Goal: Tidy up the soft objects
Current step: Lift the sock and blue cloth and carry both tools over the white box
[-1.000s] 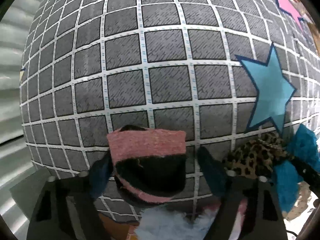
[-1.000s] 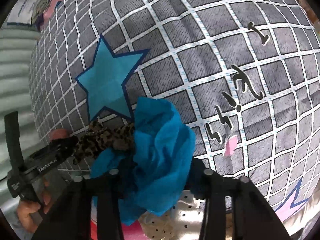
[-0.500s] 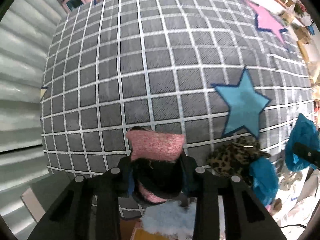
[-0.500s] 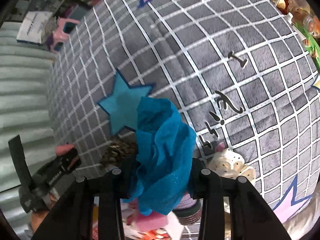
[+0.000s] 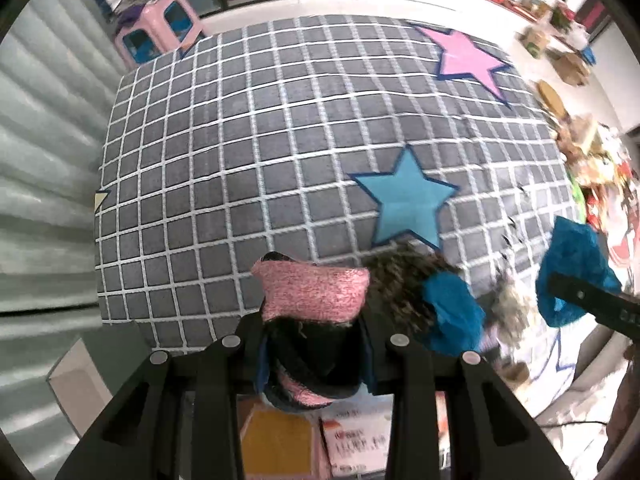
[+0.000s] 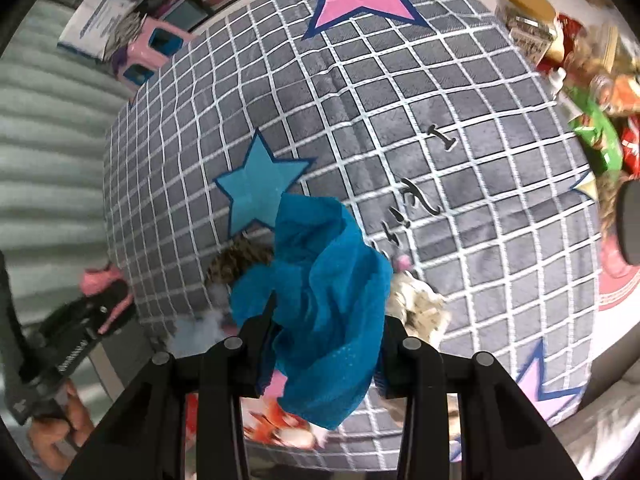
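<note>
My left gripper (image 5: 314, 340) is shut on a pink and black knitted sock (image 5: 314, 294) and holds it above the near edge of the grey checked blanket (image 5: 240, 152). My right gripper (image 6: 326, 340) is shut on a blue cloth (image 6: 324, 280), lifted above the blanket (image 6: 480, 240). A leopard-print cloth (image 5: 400, 280) and another blue cloth (image 5: 452, 312) lie on the blanket near the blue star (image 5: 404, 200). The leopard cloth (image 6: 240, 260) and a white dotted cloth (image 6: 416, 308) show beside the right gripper. The right gripper with its blue cloth (image 5: 572, 264) shows at the left view's right edge.
A pink stool (image 5: 160, 32) stands beyond the blanket's far left corner. Snack packets and jars (image 6: 560, 52) crowd the right side. Boxes and booklets (image 5: 352, 440) lie below the left gripper. A corrugated wall (image 5: 40, 160) runs along the left.
Both grippers have risen and pulled back from the blanket, each carrying its cloth. The left gripper closed on the sock within the last second. More of the blanket and room shows now.
</note>
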The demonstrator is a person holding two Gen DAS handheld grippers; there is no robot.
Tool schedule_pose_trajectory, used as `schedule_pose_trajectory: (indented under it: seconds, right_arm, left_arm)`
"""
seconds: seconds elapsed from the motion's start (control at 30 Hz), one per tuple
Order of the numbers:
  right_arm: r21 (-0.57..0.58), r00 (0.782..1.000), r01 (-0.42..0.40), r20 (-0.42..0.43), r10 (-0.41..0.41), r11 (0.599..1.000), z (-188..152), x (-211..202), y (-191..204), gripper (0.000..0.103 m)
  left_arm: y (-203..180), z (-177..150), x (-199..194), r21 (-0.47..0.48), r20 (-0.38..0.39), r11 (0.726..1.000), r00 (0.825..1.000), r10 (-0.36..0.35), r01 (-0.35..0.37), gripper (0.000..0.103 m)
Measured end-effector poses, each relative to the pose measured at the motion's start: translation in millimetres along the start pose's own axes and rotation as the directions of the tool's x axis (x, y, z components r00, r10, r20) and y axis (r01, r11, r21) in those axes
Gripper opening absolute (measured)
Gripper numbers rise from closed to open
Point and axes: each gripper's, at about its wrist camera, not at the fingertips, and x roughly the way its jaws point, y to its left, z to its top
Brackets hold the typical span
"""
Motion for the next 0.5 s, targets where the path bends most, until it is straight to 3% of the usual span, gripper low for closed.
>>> schedule_pose_trajectory:
  seconds: [0.13, 0.37, 0.4, 0.47, 0.5]
  right_arm:
    - [-0.031, 1.000, -0.005, 0.008, 0.005, 1.000, -15, -11, 1, 0.040]
    - [-0.108, 1.000, -0.003, 0.029, 0.006, 0.994, -47, -30, 1, 0.040]
    - [-0.116, 1.000, -0.008, 0.023, 0.010, 0.993, -53, -31, -1, 0.040]
    - [-0.122, 1.000, -0.025, 0.010, 0.027, 0.992, -62, -32, -3, 0.040]
    - [-0.126, 0.999, -0.031, 0.007, 0.032, 0.992, -68, -33, -5, 0.040]
  left_arm:
    - [-52, -21, 61, 0.030, 0.029, 1.000, 1.000, -0.009, 0.008, 0.037]
    - [-120, -49, 153, 0.027, 0.073, 0.995, 0.992, -0.099, 0.097, 0.037]
    - [-95, -22, 160, 0.028, 0.068, 0.994, 0.992, -0.103, 0.102, 0.037]
    - [-74, -15, 161, 0.034, 0.061, 0.994, 0.993, -0.103, 0.101, 0.037]
    - [-38, -8, 140, 0.036, 0.061, 0.994, 0.993, -0.102, 0.100, 0.037]
